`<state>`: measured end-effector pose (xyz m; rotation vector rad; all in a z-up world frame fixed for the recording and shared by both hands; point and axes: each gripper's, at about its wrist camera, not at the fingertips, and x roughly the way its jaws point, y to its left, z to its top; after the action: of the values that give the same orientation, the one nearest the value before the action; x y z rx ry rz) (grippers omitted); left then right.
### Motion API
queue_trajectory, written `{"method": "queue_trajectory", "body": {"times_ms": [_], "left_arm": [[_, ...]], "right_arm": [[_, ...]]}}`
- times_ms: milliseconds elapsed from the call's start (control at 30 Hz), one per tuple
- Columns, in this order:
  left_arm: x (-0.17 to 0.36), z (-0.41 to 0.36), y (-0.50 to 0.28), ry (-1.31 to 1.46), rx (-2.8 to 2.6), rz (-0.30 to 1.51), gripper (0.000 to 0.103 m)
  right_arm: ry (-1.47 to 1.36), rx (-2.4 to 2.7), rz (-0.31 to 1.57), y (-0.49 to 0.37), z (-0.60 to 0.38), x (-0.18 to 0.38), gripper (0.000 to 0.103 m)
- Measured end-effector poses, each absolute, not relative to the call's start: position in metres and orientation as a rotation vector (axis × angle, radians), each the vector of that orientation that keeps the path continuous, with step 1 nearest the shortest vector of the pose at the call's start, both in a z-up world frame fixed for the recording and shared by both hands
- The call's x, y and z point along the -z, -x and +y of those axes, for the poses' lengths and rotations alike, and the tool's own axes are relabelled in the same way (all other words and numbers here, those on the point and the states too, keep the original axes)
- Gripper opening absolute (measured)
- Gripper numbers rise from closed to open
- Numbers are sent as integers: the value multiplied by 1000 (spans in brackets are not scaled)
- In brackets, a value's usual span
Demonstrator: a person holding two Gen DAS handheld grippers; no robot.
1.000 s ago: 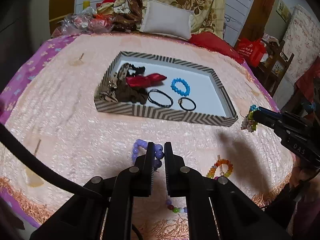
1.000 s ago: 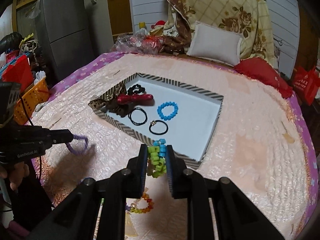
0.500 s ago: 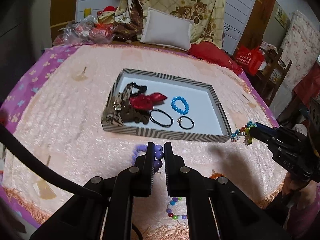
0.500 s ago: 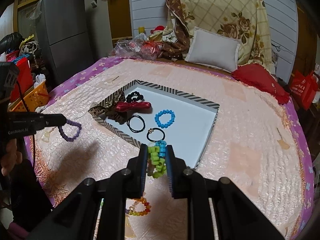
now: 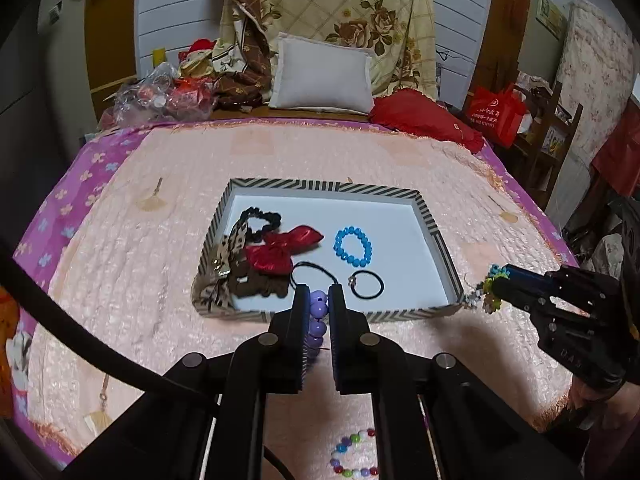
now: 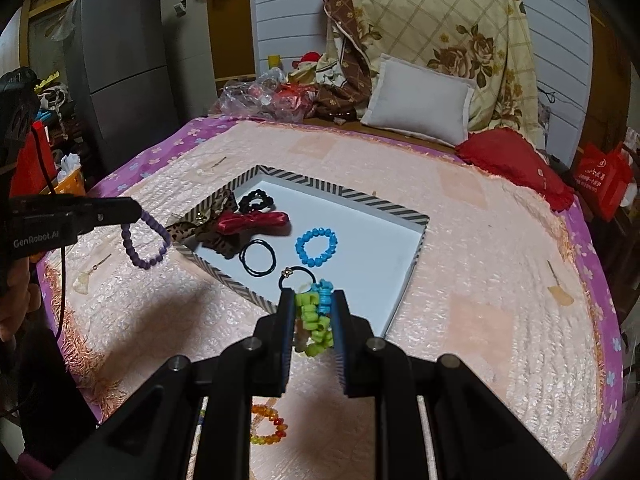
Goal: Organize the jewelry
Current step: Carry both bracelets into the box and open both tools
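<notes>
A striped tray [image 5: 436, 236] [image 6: 352, 194] lies on the pink bedspread. It holds a blue bead bracelet [image 5: 353, 245] [image 6: 316, 246], black hair ties [image 5: 366, 285] [image 6: 258, 258], a red bow [image 5: 280, 248] and leopard-print bows. My left gripper [image 5: 319, 300] [image 6: 136, 214] is shut on a purple bead bracelet [image 5: 317, 308] [image 6: 145, 242], raised in front of the tray's near left side. My right gripper [image 6: 313, 312] [image 5: 498, 280] is shut on a green and blue bead bracelet [image 6: 314, 320] [image 5: 491, 288], raised at the tray's near right corner.
A multicoloured bead bracelet [image 5: 354, 454] and an orange-yellow bracelet [image 6: 268, 424] lie on the bedspread near the front edge. Pillows [image 5: 322, 76] and a red cushion [image 5: 426, 120] sit at the head of the bed. A fridge [image 6: 120, 68] stands at the left.
Both grippers have risen with their bracelets and moved toward the tray; the tray looks smaller and lower in both views.
</notes>
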<state>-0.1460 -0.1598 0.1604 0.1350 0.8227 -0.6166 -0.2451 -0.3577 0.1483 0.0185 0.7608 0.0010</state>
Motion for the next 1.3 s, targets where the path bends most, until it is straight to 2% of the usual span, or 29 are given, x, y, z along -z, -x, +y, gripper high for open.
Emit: {"method": "queue_trajectory", "body": {"times_ms": [700,1300], "left_arm": [[-154,-210,83,-189,579,822,0],[-96,-286,-34,-119,572,954,0]], "right_arm": [[-93,7,817,186,-390,-127,17],[-161,24,927,45,-415,-86,17]]}}
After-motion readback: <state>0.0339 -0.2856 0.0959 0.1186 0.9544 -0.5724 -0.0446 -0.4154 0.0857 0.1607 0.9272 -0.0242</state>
